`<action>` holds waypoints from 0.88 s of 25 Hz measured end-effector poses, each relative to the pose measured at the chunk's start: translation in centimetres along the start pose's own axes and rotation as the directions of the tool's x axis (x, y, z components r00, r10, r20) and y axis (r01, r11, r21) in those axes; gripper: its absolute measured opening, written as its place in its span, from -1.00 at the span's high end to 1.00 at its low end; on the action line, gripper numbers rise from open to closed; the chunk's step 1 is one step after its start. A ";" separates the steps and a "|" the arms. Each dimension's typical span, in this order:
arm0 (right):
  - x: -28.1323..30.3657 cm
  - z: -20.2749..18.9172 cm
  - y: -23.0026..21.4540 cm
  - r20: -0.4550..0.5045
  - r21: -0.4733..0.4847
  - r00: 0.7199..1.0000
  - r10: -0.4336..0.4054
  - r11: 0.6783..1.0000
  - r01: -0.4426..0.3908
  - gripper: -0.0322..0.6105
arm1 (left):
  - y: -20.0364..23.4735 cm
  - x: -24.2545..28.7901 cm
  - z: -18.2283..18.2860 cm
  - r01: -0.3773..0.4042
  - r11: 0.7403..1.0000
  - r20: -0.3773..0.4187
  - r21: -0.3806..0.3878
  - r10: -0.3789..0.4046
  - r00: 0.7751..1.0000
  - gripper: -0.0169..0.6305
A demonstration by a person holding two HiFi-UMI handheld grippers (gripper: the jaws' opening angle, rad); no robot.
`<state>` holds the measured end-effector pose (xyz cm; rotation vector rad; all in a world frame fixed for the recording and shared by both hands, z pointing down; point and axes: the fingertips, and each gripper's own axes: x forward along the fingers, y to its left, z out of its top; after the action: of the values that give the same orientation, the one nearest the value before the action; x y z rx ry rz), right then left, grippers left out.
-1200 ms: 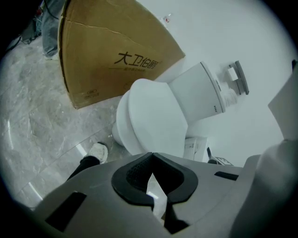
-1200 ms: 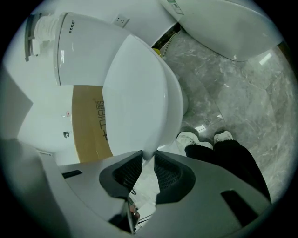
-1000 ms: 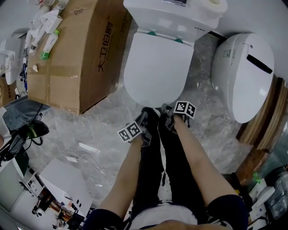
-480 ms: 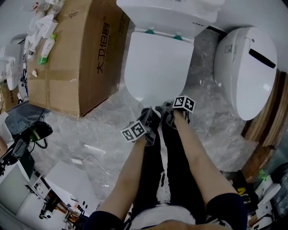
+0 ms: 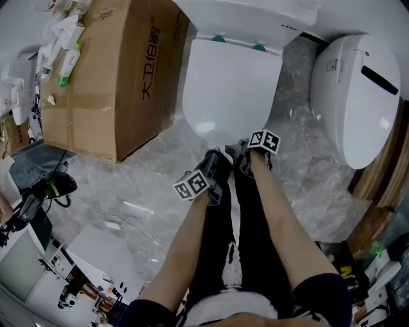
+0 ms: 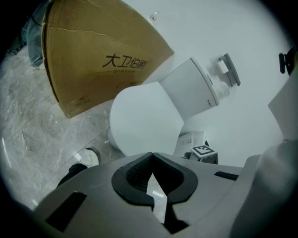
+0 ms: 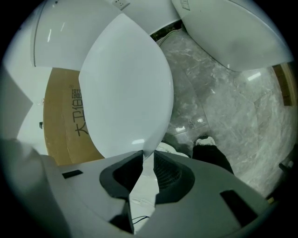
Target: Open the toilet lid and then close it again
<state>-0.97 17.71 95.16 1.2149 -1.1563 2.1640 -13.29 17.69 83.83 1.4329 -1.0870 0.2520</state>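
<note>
The white toilet lid (image 5: 230, 83) lies down over the bowl, in front of the tank (image 5: 249, 19). My right gripper (image 5: 243, 153) is at the lid's front edge. In the right gripper view the lid (image 7: 125, 88) narrows down into the gap of the right gripper (image 7: 143, 155), whose jaws are shut on its front rim. My left gripper (image 5: 219, 159) hangs just left of it, a little short of the bowl. In the left gripper view the left gripper (image 6: 151, 155) is shut with nothing in it, and the lid (image 6: 144, 116) lies ahead.
A big cardboard box (image 5: 108, 76) stands close to the toilet's left, with small packets on top. A second white toilet (image 5: 358, 96) stands to the right. My legs and shoes (image 5: 220, 156) are in front of the bowl. A thin cable (image 5: 121, 223) crosses the marble floor.
My right gripper has sunk slightly while staying at the lid's front edge. The left gripper has hardly moved. The head view has drifted a little.
</note>
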 end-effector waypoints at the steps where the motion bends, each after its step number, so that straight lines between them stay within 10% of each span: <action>1: -0.2 -0.1 -0.1 -0.001 -0.020 1.000 -0.028 0.999 0.028 0.73 | 0.1 -0.1 0.0 0.002 1.000 0.001 -0.002 -0.002 1.000 0.93; 9: -2.6 -1.4 2.9 0.064 -0.243 0.998 -0.025 0.969 0.040 0.85 | -1.0 -0.6 -0.1 0.006 1.000 -0.008 0.011 -0.006 1.000 0.93; 17: -8.1 -2.9 9.4 0.269 -0.639 0.926 0.266 0.768 -0.036 0.87 | -3.8 -0.4 0.5 0.005 0.997 -0.031 0.075 -0.002 1.000 0.93; 22: -10.6 -4.5 9.8 0.301 -0.680 0.912 0.279 0.733 0.000 0.87 | -5.0 -1.1 -0.1 -0.004 0.990 -0.059 0.138 0.012 0.998 0.93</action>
<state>-4.05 16.27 80.46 1.2427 -2.0313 1.3645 -10.22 17.29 79.74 1.5341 -1.0433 0.3798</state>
